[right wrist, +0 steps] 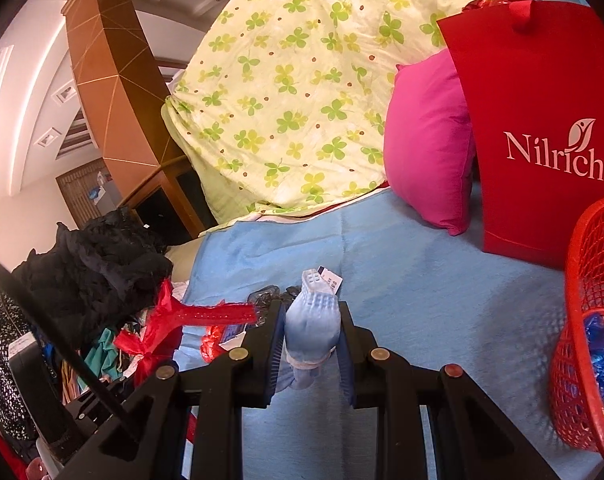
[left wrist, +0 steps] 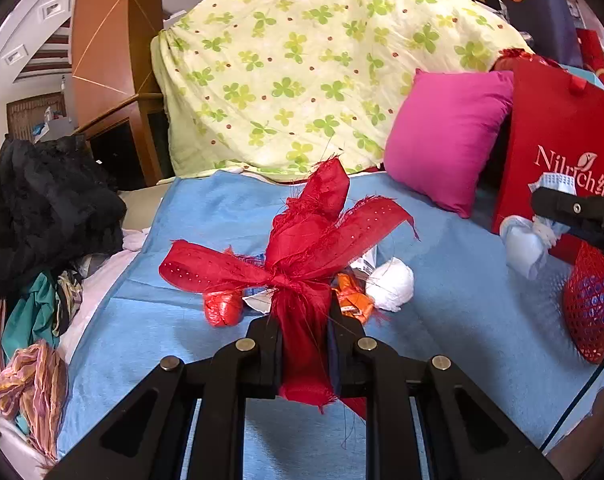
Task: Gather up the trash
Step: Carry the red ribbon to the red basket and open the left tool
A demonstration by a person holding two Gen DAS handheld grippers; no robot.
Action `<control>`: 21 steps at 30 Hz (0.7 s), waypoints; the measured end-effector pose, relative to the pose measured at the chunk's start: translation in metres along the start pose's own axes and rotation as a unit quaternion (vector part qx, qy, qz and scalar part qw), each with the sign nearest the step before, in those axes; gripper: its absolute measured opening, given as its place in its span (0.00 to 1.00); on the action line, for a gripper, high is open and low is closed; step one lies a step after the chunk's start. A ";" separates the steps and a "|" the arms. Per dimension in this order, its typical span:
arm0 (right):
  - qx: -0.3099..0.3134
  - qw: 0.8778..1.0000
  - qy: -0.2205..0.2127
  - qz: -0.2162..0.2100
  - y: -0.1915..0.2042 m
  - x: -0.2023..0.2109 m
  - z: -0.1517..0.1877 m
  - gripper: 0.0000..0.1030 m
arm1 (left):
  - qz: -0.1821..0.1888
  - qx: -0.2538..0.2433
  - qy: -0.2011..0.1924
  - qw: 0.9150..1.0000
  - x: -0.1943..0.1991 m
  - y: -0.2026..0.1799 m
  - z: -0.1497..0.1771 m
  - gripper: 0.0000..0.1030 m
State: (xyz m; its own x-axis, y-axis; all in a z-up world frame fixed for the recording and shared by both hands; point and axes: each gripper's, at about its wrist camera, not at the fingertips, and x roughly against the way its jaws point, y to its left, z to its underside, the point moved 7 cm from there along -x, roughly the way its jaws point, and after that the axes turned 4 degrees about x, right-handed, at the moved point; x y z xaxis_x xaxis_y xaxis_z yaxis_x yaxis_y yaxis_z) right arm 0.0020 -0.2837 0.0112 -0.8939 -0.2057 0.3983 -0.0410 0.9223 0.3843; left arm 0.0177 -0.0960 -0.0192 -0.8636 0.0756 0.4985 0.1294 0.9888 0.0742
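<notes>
A: Grippers, left view first?
B: Left gripper [left wrist: 303,344] is clamped on a frayed red ribbon [left wrist: 302,248], lifted above the blue sheet [left wrist: 441,320]; crumpled wrappers [left wrist: 389,284] lie beyond it.
A: Right view?
B: Right gripper [right wrist: 311,344] pinches a pale blue wad [right wrist: 313,324]. Red mesh basket [right wrist: 581,320] sits near right. Likely next: carry both over, release.
</notes>
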 end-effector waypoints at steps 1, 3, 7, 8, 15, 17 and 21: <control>-0.001 1.000 0.000 0.001 -0.001 0.000 0.000 0.25 | 0.002 -0.001 0.000 1.000 0.000 -0.001 0.000 0.18; -0.003 1.000 0.000 0.004 -0.004 0.001 -0.001 0.25 | 0.005 -0.005 0.001 1.000 0.000 -0.005 0.001 0.18; -0.007 1.000 0.002 0.006 -0.008 0.003 -0.001 0.25 | 0.009 -0.011 0.003 1.000 -0.001 -0.012 0.001 0.18; -0.007 1.000 0.001 0.007 -0.009 0.003 -0.001 0.25 | 0.011 -0.011 0.005 1.000 -0.002 -0.014 0.002 0.18; -0.009 1.000 -0.001 0.010 -0.016 0.008 -0.004 0.25 | 0.017 -0.018 0.008 1.000 -0.005 -0.024 0.002 0.18; -0.010 1.000 -0.001 0.011 -0.019 0.009 -0.004 0.25 | 0.019 -0.021 0.008 1.000 -0.005 -0.028 0.002 0.18; -0.011 1.000 -0.003 0.013 -0.023 0.012 -0.005 0.25 | 0.023 -0.025 0.010 0.999 -0.007 -0.035 0.003 0.18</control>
State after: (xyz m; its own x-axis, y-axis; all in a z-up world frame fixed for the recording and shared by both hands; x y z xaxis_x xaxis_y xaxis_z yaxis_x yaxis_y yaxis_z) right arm -0.0058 -0.3095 0.0112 -0.8975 -0.1793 0.4028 -0.0078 0.9198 0.3922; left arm 0.0177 -0.1305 -0.0280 -0.8461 0.1173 0.5199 0.1932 0.9766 0.0940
